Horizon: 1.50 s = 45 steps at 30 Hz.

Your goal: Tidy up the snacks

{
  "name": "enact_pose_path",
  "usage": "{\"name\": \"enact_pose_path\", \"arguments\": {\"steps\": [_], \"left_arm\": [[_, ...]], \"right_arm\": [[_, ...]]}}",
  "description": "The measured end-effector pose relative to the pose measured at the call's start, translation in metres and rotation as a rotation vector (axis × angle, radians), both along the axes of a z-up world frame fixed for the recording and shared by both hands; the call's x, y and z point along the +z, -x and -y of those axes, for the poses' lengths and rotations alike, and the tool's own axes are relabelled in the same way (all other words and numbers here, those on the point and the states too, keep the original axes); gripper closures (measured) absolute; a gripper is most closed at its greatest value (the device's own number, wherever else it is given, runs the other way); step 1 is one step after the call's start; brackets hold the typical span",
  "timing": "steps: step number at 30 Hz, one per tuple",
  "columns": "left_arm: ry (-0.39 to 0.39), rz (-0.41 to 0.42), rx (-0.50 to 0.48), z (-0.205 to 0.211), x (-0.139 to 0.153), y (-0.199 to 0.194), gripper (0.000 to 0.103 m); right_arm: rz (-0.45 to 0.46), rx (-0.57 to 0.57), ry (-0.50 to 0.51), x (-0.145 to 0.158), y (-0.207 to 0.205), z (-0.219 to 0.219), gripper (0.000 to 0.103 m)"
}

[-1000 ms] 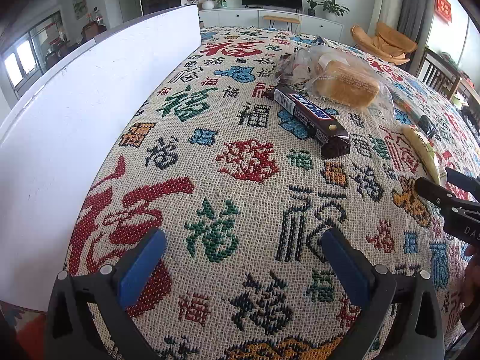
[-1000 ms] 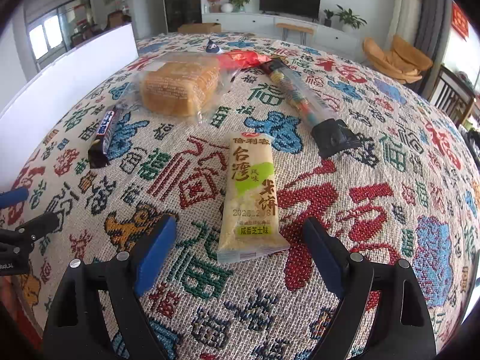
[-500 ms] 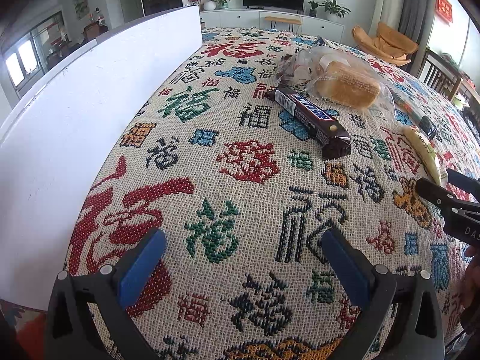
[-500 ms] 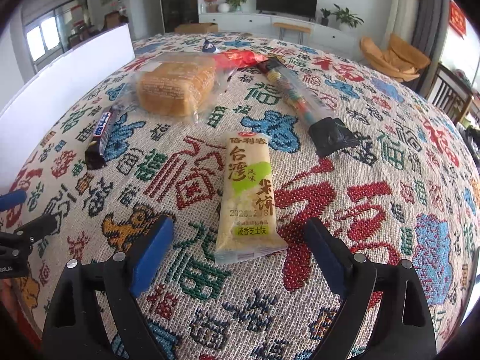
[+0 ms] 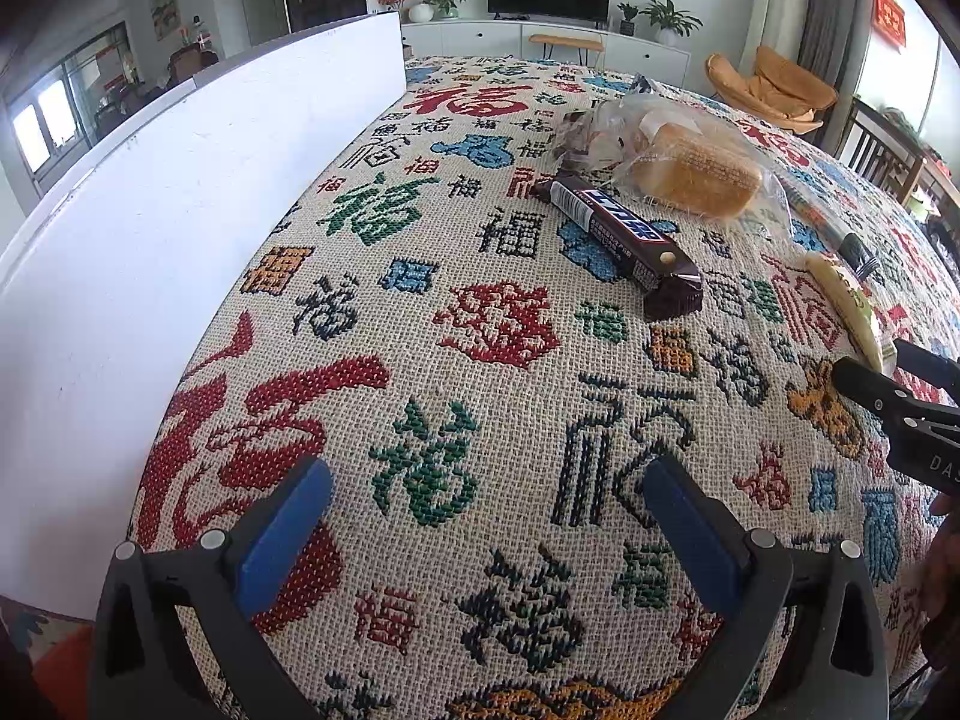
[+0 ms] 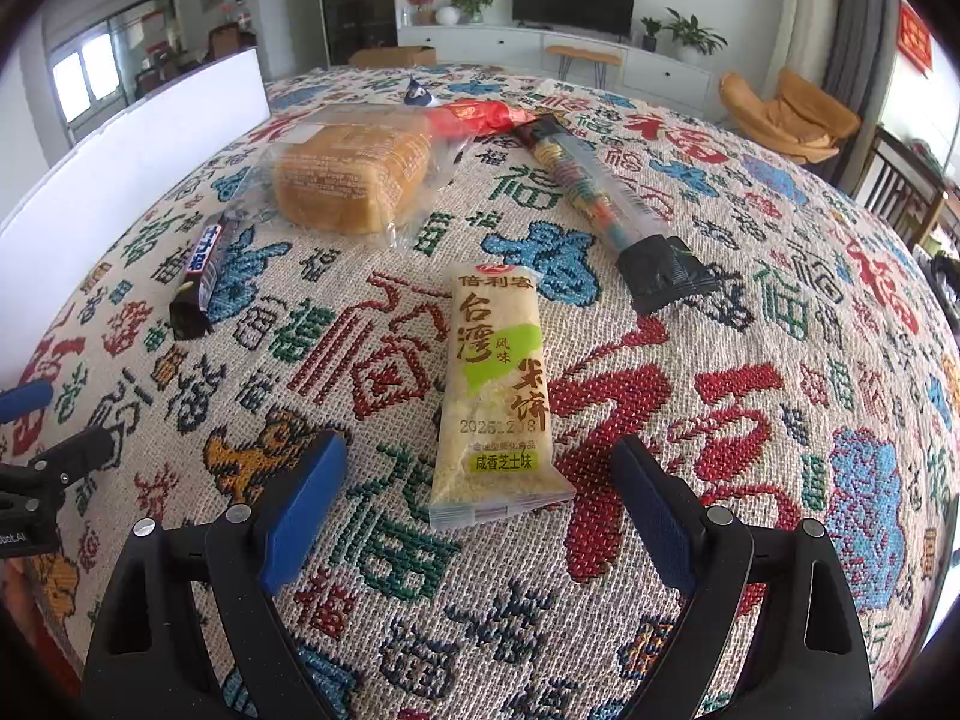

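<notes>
Snacks lie on a table with a patterned woven cloth (image 6: 750,420). A yellow rice-cracker packet (image 6: 498,396) lies just ahead of my right gripper (image 6: 477,486), its near end between the open fingers. A bagged bread loaf (image 6: 354,177), a dark chocolate bar (image 6: 198,276), a long clear tube of sweets (image 6: 600,198) and a red wrapper (image 6: 474,117) lie farther back. My left gripper (image 5: 483,510) is open and empty over bare cloth. The chocolate bar (image 5: 624,240), the bread (image 5: 696,177) and the yellow packet (image 5: 846,306) show in its view too.
A white board (image 5: 180,210) stands along the table's left edge. The right gripper's finger (image 5: 888,390) shows at the right of the left wrist view, the left gripper's finger (image 6: 66,456) at the left of the right wrist view. Chairs and a TV cabinet stand beyond.
My right gripper has moved slightly forward, so the yellow packet's near end now lies between its fingers. The left gripper has barely moved.
</notes>
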<state>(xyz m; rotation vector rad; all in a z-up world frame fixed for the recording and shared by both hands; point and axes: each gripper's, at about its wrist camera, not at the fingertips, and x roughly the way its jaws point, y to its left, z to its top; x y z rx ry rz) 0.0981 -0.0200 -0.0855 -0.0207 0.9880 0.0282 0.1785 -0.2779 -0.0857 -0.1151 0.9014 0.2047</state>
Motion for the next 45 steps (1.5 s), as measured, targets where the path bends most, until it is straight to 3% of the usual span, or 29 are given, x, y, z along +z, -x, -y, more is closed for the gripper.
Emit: {"name": "enact_pose_path", "arguments": {"steps": [33, 35, 36, 39, 45], "left_arm": [[0.005, -0.01, -0.001, 0.0, 0.0, 0.0, 0.0], [0.045, -0.051, -0.006, -0.002, 0.004, -0.007, 0.0], [0.102, -0.054, -0.02, -0.005, 0.009, -0.01, 0.0], [0.219, -0.019, -0.029, -0.007, 0.026, -0.027, 0.0], [0.171, -0.058, 0.013, 0.02, 0.031, -0.099, 0.001]], "right_arm": [[0.001, 0.0, 0.0, 0.0, 0.0, 0.0, 0.012], [0.001, 0.0, 0.001, 0.0, 0.001, 0.0, 0.012], [0.001, 0.0, 0.001, 0.0, 0.001, -0.001, 0.012], [0.001, 0.0, 0.001, 0.0, 0.001, 0.0, 0.012], [0.001, 0.0, 0.0, 0.0, 0.0, 0.0, 0.012]]}}
